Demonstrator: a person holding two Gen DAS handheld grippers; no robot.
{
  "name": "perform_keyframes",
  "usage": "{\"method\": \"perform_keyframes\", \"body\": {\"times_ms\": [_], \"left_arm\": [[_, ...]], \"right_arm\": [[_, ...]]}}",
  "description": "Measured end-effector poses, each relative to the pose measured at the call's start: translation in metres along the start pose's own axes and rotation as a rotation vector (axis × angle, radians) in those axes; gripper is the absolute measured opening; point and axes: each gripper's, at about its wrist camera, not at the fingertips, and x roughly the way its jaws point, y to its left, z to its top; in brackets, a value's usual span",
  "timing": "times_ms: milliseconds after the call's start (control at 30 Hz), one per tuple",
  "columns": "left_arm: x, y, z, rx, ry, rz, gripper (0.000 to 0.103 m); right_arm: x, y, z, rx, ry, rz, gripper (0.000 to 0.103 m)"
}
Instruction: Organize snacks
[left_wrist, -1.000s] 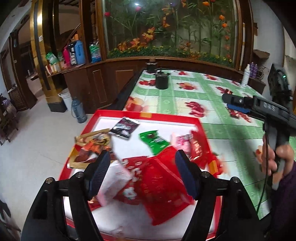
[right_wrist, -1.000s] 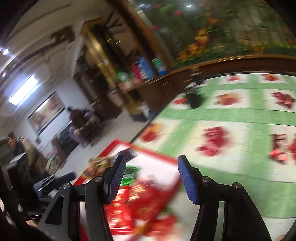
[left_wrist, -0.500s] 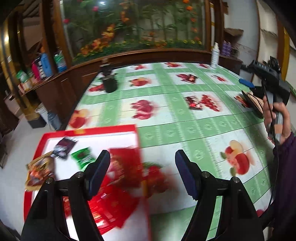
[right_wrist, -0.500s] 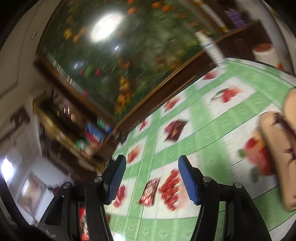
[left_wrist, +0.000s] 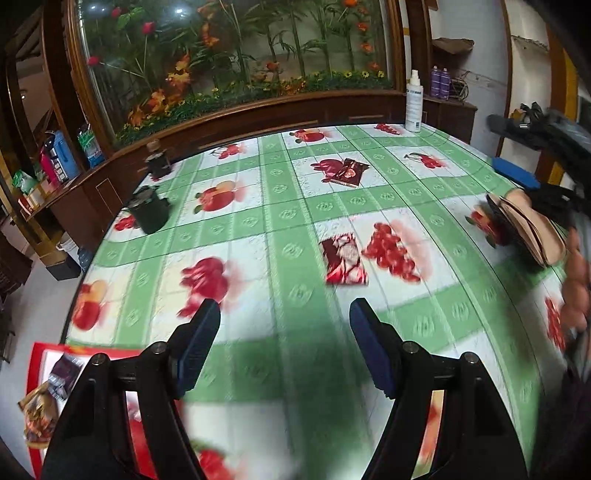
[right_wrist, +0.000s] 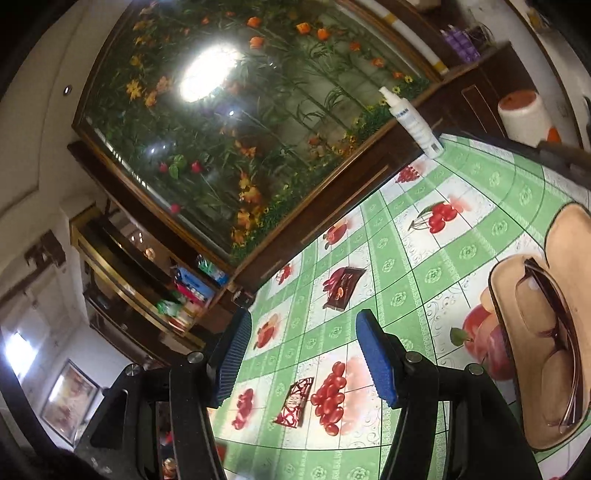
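**Two loose packets out on the cloth, both grippers empty**

Because two snack packets lie out on the table rather than in the tray, they look like the stragglers that organizing has yet to deal with. The nearer red packet (left_wrist: 345, 260) lies flat on the green-checked tablecloth (left_wrist: 288, 206), just beside a printed cluster of cherries; the darker packet (left_wrist: 349, 172) lies flat too, farther back toward the wooden cabinet (left_wrist: 258, 118). The red tray (left_wrist: 37, 354), at the table's near left corner, holds other snacks (left_wrist: 37, 417), well apart from both loose packets.

The left gripper (left_wrist: 284, 347) hangs above the cloth, its jaws standing well apart with nothing between them, the red packet just ahead of its right finger; my guess is that it is lined up for that one. The right gripper (right_wrist: 303, 358) is likewise parted and empty, tilted to one side, with the red packet (right_wrist: 293, 402) visible between its fingers but untouched. An open glasses case (right_wrist: 546, 354) with spectacles lies off to the right, and a spray bottle (left_wrist: 413, 103) stands at the far edge; neither seems part of the job.
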Motion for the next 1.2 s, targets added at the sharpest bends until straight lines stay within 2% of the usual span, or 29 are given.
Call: {"method": "perform_keyframes", "body": {"times_ms": [133,300,533,600,667,733,800,833,1067,1200], "left_arm": [[0.031,-0.016,0.017,-0.014,0.045,-0.013,0.072],[0.065,-0.032,0.028,-0.05,0.098,-0.031,0.072],[0.099,-0.035,0.026,-0.115,0.154,-0.049,0.072],[0.103,-0.034,0.02,-0.121,0.141,-0.053,0.072],[0.102,-0.036,0.019,-0.109,0.099,-0.036,0.066],[0.101,-0.036,0.02,-0.106,0.083,-0.042,0.054],[0.102,-0.038,0.023,-0.091,0.073,-0.03,0.038],[0.103,-0.039,0.024,-0.08,0.07,-0.024,0.035],[0.098,-0.041,0.026,-0.04,0.031,-0.019,0.032],[0.095,-0.04,0.026,-0.033,0.018,-0.047,0.031]], "right_arm": [[-0.002,0.001,0.001,0.021,-0.003,0.031,0.062],[0.002,0.001,0.0,0.033,0.015,0.03,0.062],[0.006,0.007,-0.004,0.022,0.033,0.038,0.062],[0.006,0.007,-0.004,0.016,0.03,0.023,0.062],[0.008,0.006,-0.005,0.016,0.033,0.007,0.062],[0.01,0.006,-0.006,0.017,0.039,-0.004,0.062],[0.013,0.006,-0.007,0.01,0.044,-0.025,0.062],[0.014,0.007,-0.008,0.005,0.046,-0.033,0.062],[0.032,0.006,-0.017,-0.027,0.102,-0.115,0.062],[0.036,0.004,-0.019,-0.04,0.114,-0.154,0.062]]}}
